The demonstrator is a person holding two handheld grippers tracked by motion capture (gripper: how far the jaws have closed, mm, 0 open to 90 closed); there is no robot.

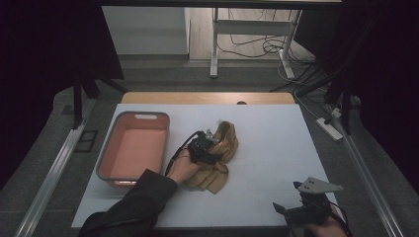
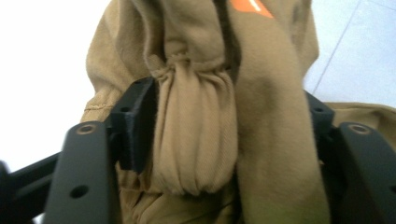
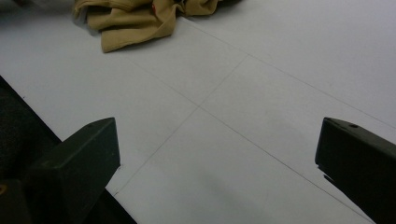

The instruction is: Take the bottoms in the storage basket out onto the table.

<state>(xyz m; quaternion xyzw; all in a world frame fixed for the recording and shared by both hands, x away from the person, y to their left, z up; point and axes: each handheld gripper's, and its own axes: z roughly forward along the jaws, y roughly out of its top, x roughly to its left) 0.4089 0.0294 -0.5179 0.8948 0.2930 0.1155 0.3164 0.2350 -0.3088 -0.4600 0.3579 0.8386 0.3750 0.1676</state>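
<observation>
Right gripper [image 1: 296, 200] sits at the table's [image 1: 276, 143] near edge, jaws wide apart over bare surface. Mid-table, the left gripper [image 1: 210, 143] is on the tan cloth [image 1: 220, 163], jaws parted with bunched fabric between them. Looks like re-gripping; next it needs to clamp firmly, maybe headed for the pink bin [image 1: 133, 148].

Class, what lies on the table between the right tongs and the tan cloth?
Nothing: bare white table runs from the right tongs to the tan cloth, seen in the right gripper view.

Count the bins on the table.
1. The pink bin with a grey rim sits at the table's left side, left of the tan cloth. Nothing in view suggests another is hidden.
</observation>
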